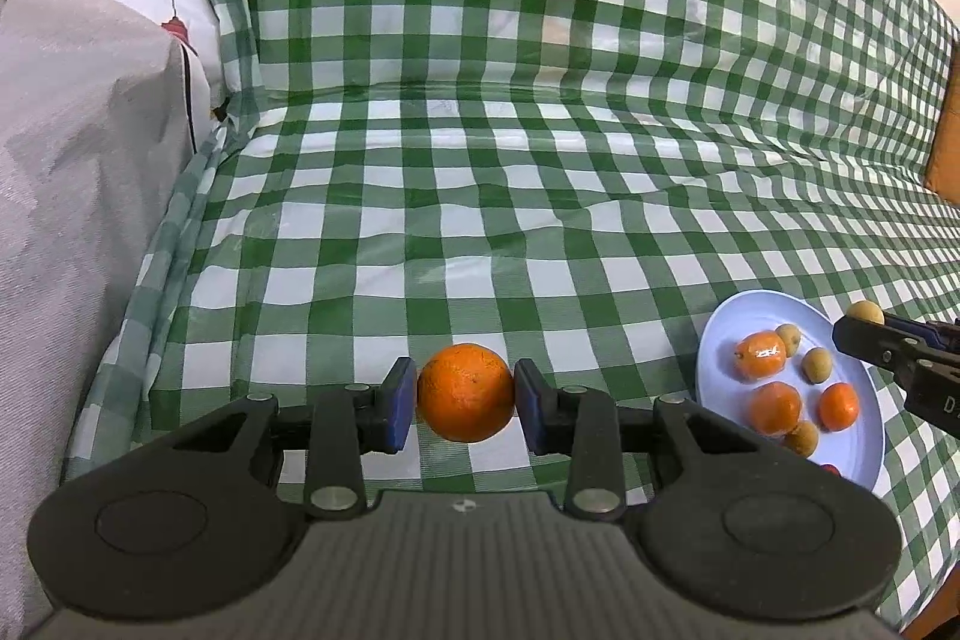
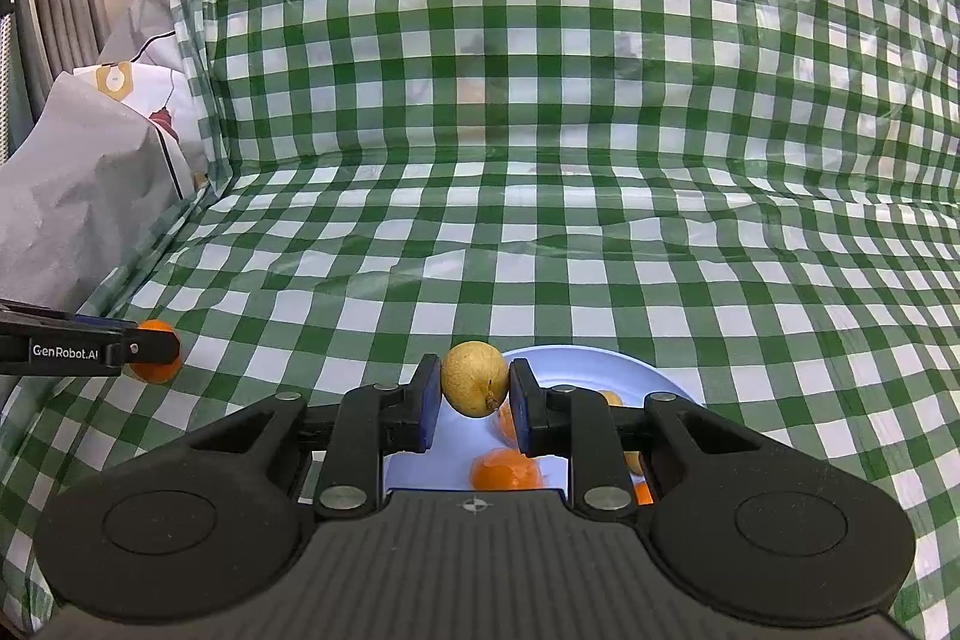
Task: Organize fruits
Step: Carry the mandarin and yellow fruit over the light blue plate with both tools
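My left gripper (image 1: 465,394) is shut on a large orange (image 1: 466,391), held just above the green checked cloth; the same orange (image 2: 157,351) shows at the left of the right wrist view, gripped by the left gripper (image 2: 150,349). My right gripper (image 2: 474,388) is shut on a small yellow-brown round fruit (image 2: 474,378) over the near rim of a pale blue plate (image 2: 576,361). In the left wrist view that plate (image 1: 744,310) lies at the right with three small oranges (image 1: 761,355) and several yellow-brown fruits (image 1: 816,364); the right gripper (image 1: 858,325) reaches in above it, holding its fruit (image 1: 865,311).
The green and white checked cloth (image 1: 480,220) covers the seat and the upright back. A grey cushion (image 1: 66,172) and a white patterned pillow (image 1: 162,4) sit at the left edge. An orange-brown panel (image 1: 945,142) stands at the far right.
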`<state>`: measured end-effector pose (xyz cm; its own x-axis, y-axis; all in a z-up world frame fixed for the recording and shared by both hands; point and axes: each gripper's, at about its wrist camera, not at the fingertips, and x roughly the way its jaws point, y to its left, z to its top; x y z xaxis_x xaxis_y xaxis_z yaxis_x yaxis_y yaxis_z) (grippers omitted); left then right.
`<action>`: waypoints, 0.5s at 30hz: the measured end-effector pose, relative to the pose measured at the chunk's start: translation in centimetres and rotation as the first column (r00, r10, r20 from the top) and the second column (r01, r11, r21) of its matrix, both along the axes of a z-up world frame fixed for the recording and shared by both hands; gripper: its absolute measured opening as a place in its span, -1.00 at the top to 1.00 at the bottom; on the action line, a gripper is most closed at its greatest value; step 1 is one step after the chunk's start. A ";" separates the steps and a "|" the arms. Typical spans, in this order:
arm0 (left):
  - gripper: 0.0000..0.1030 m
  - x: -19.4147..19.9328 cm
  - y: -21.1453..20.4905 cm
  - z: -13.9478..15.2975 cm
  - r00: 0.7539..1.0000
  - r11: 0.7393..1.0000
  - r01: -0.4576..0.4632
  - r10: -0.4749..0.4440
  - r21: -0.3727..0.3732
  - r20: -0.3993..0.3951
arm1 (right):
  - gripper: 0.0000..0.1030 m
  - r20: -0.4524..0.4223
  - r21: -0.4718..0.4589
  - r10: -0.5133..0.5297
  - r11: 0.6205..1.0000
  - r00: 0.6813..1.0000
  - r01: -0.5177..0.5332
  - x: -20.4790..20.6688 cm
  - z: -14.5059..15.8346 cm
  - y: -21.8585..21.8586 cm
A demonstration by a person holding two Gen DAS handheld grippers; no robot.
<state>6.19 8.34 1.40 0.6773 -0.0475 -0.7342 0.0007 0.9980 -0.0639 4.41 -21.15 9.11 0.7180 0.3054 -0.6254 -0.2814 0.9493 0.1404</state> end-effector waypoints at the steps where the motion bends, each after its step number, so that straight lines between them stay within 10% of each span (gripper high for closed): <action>1: 0.24 0.1 0.0 0.0 1.000 1.000 0.003 -0.003 0.000 0.001 | 0.51 0.000 0.000 -0.001 1.000 1.000 0.001 0.0 0.0 -0.1; 15: 0.24 0.4 -0.8 0.2 0.999 0.999 0.037 -0.037 -0.022 0.026 | 0.51 0.004 -0.005 -0.036 0.999 0.999 0.036 -0.3 0.0 -1.0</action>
<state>6.56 7.50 1.55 0.6931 -0.0892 -0.7153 0.0394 0.9955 -0.0860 4.12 -22.15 9.11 0.7309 0.2760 -0.6242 -0.2473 0.9595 0.1347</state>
